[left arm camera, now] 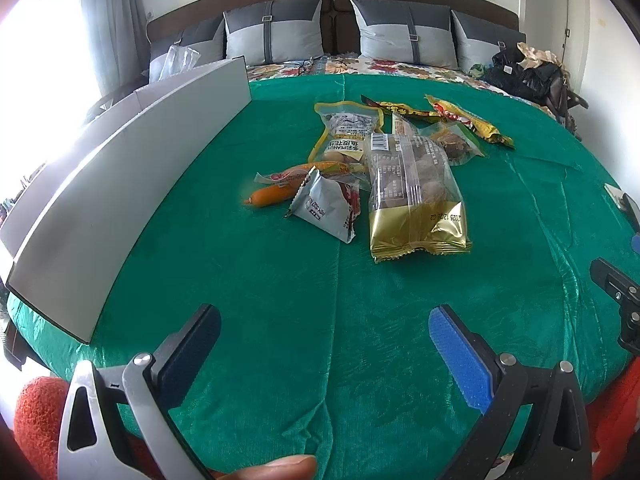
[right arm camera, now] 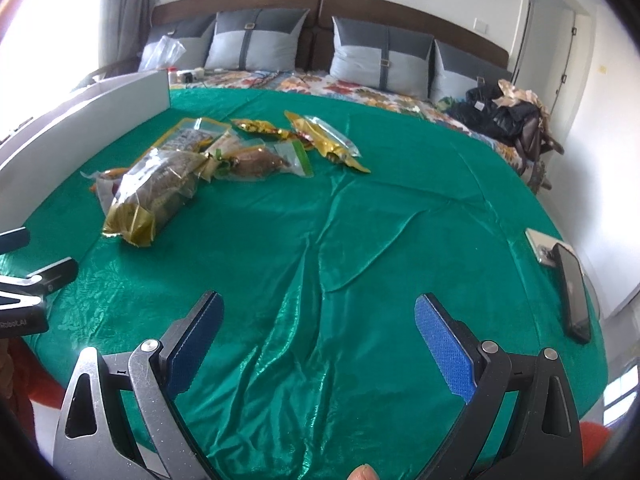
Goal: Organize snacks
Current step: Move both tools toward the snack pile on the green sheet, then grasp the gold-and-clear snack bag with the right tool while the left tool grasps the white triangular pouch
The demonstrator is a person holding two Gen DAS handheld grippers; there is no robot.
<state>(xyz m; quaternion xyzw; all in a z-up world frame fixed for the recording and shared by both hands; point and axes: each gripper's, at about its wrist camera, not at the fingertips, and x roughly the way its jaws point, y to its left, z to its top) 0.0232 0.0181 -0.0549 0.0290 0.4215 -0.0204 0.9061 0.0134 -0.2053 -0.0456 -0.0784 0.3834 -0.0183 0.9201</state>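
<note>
Left wrist view: the left gripper (left arm camera: 324, 328) sits at the bottom of the frame with its fingers spread wide and nothing between them, hovering over the green cloth (left arm camera: 280, 280). The snack pile lies in the middle of the frame, well ahead of the fingertips. Nearest is a gold-bottomed clear bag (left arm camera: 416, 204); just left of it a grey triangular packet (left arm camera: 324, 208) lies over an orange sausage stick (left arm camera: 272, 196), and behind them is a peanut pouch (left arm camera: 344, 136). A yellow wrapper (left arm camera: 472, 120) lies toward the upper right. A white bin (left arm camera: 132, 168) runs along the left side — probably where the snacks belong, though its inside is not visible. The other gripper pokes in at the right edge.

Right wrist view: the right gripper (right arm camera: 316, 320) is likewise fully open and empty at the bottom centre, over wrinkled cloth. The pile sits in the upper left of the frame, the gold-bottomed bag closest, and the bin wall lies beyond it. A dark phone (right arm camera: 574, 292) rests at the right edge.

No snack appears picked yet, so the step in hand looks like a first reach. It seems best to take the gold-bottomed bag by its crimped end (the flattest part), coming in low so one finger slides under without dragging the cloth — and to lift it clear of the overlapping packets.
</note>
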